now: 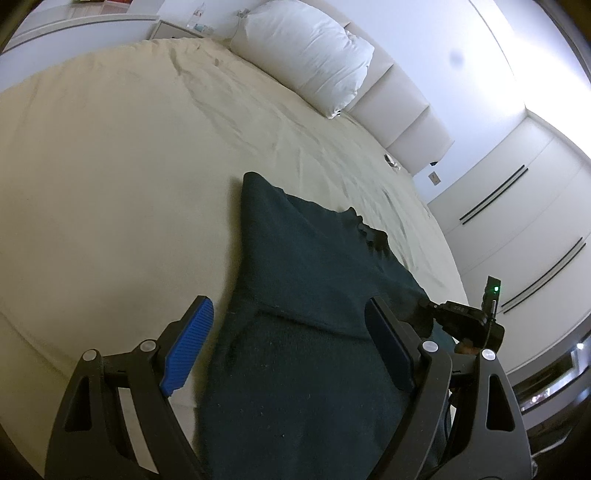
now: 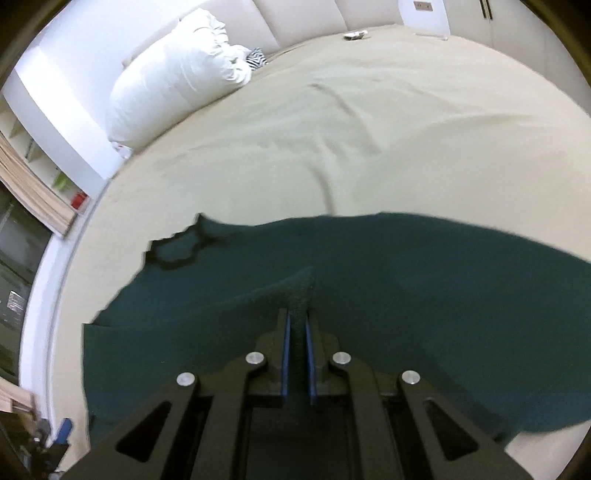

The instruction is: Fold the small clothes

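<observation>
Bright wall glare, heavy fisheye bending at edges, right-wrist view motion-blurred.

A wide bed with a wrinkled cream sheet (image 1: 147, 155) fills the room, backed by a padded off-white headboard (image 1: 402, 110). A plump white pillow (image 1: 306, 51) leans against it. White wardrobe doors with long black handles (image 1: 517, 206) line the bright wall.

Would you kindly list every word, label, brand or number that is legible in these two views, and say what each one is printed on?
None can be read.
Right gripper: small light marks on its black body, too small and blurred to read.
Items on the nightstand: possible print, too small to tell.
Dark green garment, white pillow and beige bed sheet: no text visible.
</observation>
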{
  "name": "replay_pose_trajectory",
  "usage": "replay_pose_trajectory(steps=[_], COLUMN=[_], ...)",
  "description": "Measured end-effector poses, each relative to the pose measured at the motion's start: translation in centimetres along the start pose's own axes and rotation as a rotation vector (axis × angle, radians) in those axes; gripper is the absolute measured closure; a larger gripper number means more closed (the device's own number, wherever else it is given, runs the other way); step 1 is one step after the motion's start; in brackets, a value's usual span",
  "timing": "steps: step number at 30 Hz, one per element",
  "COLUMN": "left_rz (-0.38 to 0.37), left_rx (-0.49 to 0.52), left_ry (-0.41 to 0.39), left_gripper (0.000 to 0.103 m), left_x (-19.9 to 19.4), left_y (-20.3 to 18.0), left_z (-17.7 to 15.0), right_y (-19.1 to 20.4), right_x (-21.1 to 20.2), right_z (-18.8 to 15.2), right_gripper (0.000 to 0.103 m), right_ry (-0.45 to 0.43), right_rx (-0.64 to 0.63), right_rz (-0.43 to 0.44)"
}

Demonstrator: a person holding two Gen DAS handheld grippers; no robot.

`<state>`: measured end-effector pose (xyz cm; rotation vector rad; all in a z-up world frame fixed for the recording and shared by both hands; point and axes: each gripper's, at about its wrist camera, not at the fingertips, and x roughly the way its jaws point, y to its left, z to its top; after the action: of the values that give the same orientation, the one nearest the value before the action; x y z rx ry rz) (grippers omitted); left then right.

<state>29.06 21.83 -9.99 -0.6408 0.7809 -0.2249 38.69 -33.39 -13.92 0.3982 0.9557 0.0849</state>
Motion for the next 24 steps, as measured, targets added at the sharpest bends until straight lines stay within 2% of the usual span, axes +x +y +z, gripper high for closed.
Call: replay_pose_trajectory(steps=[7, 9, 16, 19, 24], left_rz=[0.024, 0.036, 0.071, 0.083, 0.160], left_rx=[-0.009, 0.012, 0.116, 0.149, 0.247], left_ry=[-0.034, -0.058, -0.053, -0.030, 0.045], left_gripper=[0.019, 0.019, 0.019, 0.019, 0.019], left_x=[0.6, 0.8, 4.1, 6.3, 11.6], left_y=[0.2, -0.3, -2.9, -4.1, -5.9], left_z=[2.0, 3.3, 6.7, 6.7, 5.2], right_y=[-0.4, -0.4, -1.1, -1.0, -1.6], right_x=[1.6, 1.3, 1.2, 1.5, 1.5], right_z=[-0.5, -0.5, -0.9, -1.1, -1.3], right_gripper=[0.094, 0.094, 0.094, 0.094, 0.093], right_ry=[0.026, 0.024, 0.025, 0.033, 0.025], right_rx=[-0.002, -0.005, 0.006, -0.010, -0.006], right_rz=[-0.001, 0.000, 0.003, -0.003, 0.019])
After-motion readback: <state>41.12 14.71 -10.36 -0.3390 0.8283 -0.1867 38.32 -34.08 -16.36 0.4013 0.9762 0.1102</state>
